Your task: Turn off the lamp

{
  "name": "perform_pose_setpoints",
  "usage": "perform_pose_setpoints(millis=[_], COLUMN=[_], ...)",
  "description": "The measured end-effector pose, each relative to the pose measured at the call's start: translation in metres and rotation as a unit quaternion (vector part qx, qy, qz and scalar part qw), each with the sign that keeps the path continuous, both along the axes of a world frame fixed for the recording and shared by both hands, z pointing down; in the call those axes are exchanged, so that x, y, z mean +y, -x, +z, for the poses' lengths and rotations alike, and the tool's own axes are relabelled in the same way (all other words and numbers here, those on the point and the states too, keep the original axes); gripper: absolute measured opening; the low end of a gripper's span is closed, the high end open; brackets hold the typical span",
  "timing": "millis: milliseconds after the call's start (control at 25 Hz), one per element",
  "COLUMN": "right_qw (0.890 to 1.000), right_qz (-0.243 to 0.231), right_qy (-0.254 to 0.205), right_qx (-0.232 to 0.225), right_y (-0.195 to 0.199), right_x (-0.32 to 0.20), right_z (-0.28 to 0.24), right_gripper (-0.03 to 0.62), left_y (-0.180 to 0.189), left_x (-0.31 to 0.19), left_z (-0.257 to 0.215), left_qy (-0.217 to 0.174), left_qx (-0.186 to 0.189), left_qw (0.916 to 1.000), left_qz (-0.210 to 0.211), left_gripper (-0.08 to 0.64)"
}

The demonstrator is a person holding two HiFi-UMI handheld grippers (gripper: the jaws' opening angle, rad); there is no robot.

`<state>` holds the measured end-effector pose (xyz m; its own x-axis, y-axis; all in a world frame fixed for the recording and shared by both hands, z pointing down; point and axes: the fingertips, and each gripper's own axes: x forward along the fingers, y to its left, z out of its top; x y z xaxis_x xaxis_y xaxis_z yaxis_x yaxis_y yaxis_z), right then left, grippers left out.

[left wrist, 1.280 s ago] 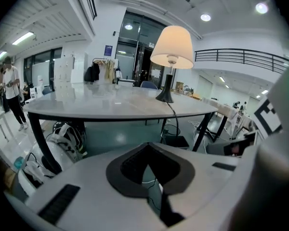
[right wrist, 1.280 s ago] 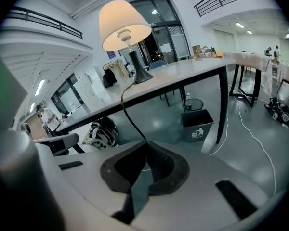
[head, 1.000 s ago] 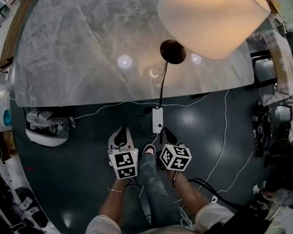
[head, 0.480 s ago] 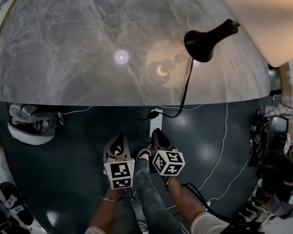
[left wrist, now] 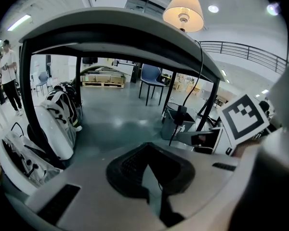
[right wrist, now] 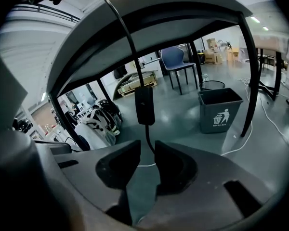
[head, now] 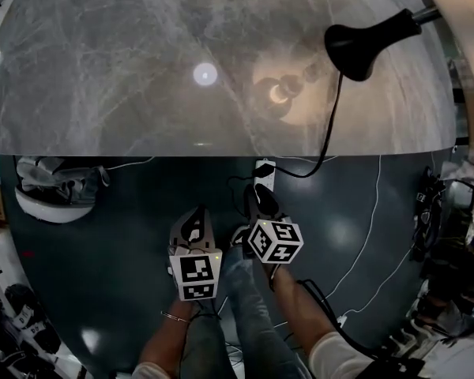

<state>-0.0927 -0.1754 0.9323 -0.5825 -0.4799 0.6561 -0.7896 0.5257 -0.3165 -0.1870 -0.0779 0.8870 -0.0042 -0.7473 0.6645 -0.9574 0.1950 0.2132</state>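
The lamp is lit: its cream shade (left wrist: 183, 12) glows above the marble table (head: 126, 77), and its black base (head: 362, 44) stands near the table's right edge. A black cord (head: 329, 125) drops from the base over the table edge to a white power strip (head: 262, 170) on the floor. The cord's black inline switch (right wrist: 144, 105) hangs just ahead of my right gripper (right wrist: 147, 150), which is open by a narrow gap with the cord running down into it. My left gripper (left wrist: 147, 148) is shut and empty, low beside the right gripper (head: 257, 194).
Under the table stand a grey waste bin (right wrist: 220, 110) and a blue chair (right wrist: 176, 61). Backpacks (left wrist: 58, 119) lie on the floor at the left. White and black cables (head: 371, 235) trail across the dark floor at the right. A person (left wrist: 9, 76) stands far off.
Both grippers have sunk toward the floor, the right one edging forward toward the power strip. In the head view the lamp base has shifted up and right and the shade has slid almost out of frame.
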Motion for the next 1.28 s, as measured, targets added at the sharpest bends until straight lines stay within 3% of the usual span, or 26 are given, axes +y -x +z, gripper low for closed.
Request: perform_pose_setpoints(millis=[520, 680, 1280], right_qw=[1.0, 1.0, 1.0], right_qz=[0.011, 0.022, -0.008], right_qy=[-0.009, -0.009, -0.003], right_qx=[0.0, 0.0, -0.013], right_y=[0.015, 0.015, -0.012], right_x=[-0.017, -0.017, 0.027], right_z=[0.01, 0.009, -0.039], right_gripper=[0.078, 0.034, 0.017], left_y=[0.004, 0.006, -0.022], left_x=[0.007, 0.009, -0.002], left_z=[0.002, 0.002, -0.041], left_qy=[0.001, 0.003, 0.001], left_qx=[0.003, 0.003, -0.004], left_qw=[0.9998, 0.9997, 0.997], left_qz=[0.022, 0.025, 0.077], left_gripper=[0.006, 0.006, 0.006])
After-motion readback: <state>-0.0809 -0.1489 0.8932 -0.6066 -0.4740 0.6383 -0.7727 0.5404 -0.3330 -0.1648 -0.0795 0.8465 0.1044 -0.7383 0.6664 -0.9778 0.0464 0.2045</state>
